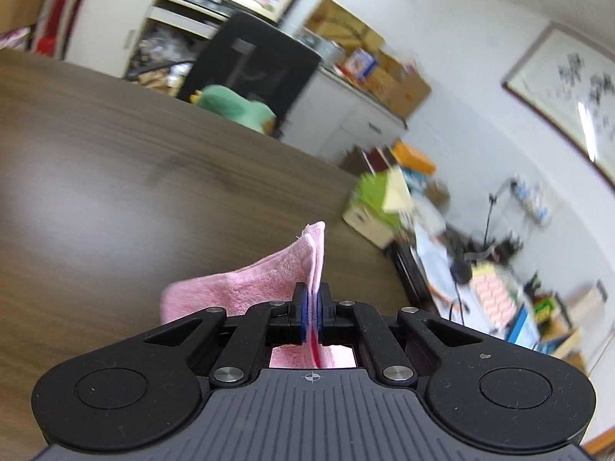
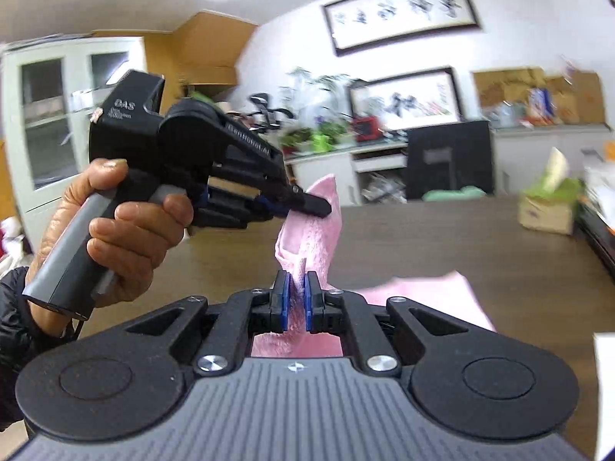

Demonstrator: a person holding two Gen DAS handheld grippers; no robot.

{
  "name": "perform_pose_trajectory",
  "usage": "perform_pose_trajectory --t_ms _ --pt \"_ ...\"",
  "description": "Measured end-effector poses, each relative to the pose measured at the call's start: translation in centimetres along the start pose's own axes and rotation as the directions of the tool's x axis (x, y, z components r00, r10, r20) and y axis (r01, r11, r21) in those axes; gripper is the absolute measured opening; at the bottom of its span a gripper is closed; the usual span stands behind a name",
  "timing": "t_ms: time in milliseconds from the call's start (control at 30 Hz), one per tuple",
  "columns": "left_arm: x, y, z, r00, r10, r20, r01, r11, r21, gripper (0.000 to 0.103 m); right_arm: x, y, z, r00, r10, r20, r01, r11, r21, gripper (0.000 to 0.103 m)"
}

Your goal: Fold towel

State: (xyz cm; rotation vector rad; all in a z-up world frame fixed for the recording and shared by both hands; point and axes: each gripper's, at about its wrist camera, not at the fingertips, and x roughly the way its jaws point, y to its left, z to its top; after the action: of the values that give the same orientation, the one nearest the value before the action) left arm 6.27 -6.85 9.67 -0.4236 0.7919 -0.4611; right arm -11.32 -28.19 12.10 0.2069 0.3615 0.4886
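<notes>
A pink towel (image 1: 265,280) is lifted above the brown table (image 1: 115,176). My left gripper (image 1: 312,299) is shut on a doubled corner of it, which sticks up past the blue pads. In the right wrist view my right gripper (image 2: 296,284) is shut on another part of the towel (image 2: 315,238). The left gripper (image 2: 313,204), held by a hand (image 2: 103,230), pinches the towel's upper corner just ahead. A loose flap of towel (image 2: 430,296) hangs to the right over the table (image 2: 461,238).
A green tissue box (image 2: 547,201) stands at the table's far right edge. A black chair (image 2: 449,159) with a green cushion (image 1: 234,105) stands behind the table. Cabinets, cardboard boxes and framed pictures line the walls.
</notes>
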Motion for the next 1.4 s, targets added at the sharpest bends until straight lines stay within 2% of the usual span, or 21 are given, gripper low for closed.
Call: perform_pose_trajectory --t_ms 133,233,433,600,667,733,833,900,967,1067,1133,1233,1333,1400 --pt "3.9 -2.8 -1.2 0.998 0.059 -0.037 -0.057 0.995 0.077 0.004 -0.2 -3.5 -1.0 0.997 -0.061 -0.036 0.064 0.995 0.081 0.008" --pt "6.1 -3.5 -1.9 0.994 0.095 -0.052 -0.090 0.992 0.091 0.004 0.3 -5.0 -1.1 0.995 -0.087 -0.058 0.093 0.988 0.121 0.008" --pt "8.2 -3.8 -2.4 0.994 0.084 -0.070 -0.078 0.993 0.091 0.005 1.3 -7.2 -1.4 0.985 -0.144 -0.095 0.159 0.971 0.180 0.009" --pt "9.9 -4.9 -2.5 0.987 0.161 -0.025 -0.155 0.974 0.165 0.012 2.5 -7.6 -2.2 0.968 -0.187 -0.169 0.218 0.958 0.188 0.010" --pt "9.6 -5.1 -2.4 0.983 0.185 0.007 -0.184 0.967 0.175 0.018 2.7 -7.5 -2.4 0.962 -0.209 -0.178 0.238 0.957 0.163 0.012" --pt "8.6 -4.9 -2.2 0.983 0.178 0.040 -0.183 0.967 0.175 0.020 2.8 -7.4 -2.5 0.957 -0.228 -0.181 0.256 0.955 0.150 0.012" --pt "6.0 -4.3 -2.3 0.984 0.157 0.087 -0.171 0.967 0.189 0.027 2.4 -7.7 -2.6 0.956 -0.239 -0.169 0.268 0.946 0.181 0.026" --pt "4.0 -3.4 -3.6 0.983 0.163 0.085 -0.177 0.961 0.214 0.030 1.9 -8.1 -2.5 0.957 -0.248 -0.153 0.277 0.936 0.216 0.041" --pt "3.0 -2.8 -4.9 0.981 0.179 0.071 -0.191 0.952 0.238 0.032 1.0 -8.6 -2.4 0.958 -0.261 -0.120 0.283 0.926 0.250 0.045" --pt "2.3 -2.1 -7.2 0.980 0.196 0.018 -0.193 0.938 0.287 0.032 -0.5 -9.6 -2.0 0.962 -0.267 -0.046 0.268 0.908 0.323 0.045" --pt "2.2 -2.2 -8.5 0.978 0.209 0.001 -0.197 0.922 0.334 0.032 -1.4 -10.5 -1.9 0.971 -0.238 0.000 0.220 0.897 0.384 0.045" --pt "2.1 -2.4 -9.9 0.971 0.238 0.023 -0.228 0.892 0.390 0.032 -1.5 -12.1 -2.0 0.992 -0.123 0.032 0.093 0.875 0.475 0.045" --pt "2.0 -2.4 -10.3 0.973 0.229 0.038 -0.225 0.893 0.391 0.032 -0.3 -13.1 -2.1 0.998 0.061 0.030 -0.067 0.833 0.549 0.048" --pt "2.0 -2.2 -10.3 0.975 0.216 0.044 -0.216 0.898 0.383 0.033 0.8 -13.1 -2.1 0.992 0.126 -0.008 -0.099 0.812 0.575 0.048"
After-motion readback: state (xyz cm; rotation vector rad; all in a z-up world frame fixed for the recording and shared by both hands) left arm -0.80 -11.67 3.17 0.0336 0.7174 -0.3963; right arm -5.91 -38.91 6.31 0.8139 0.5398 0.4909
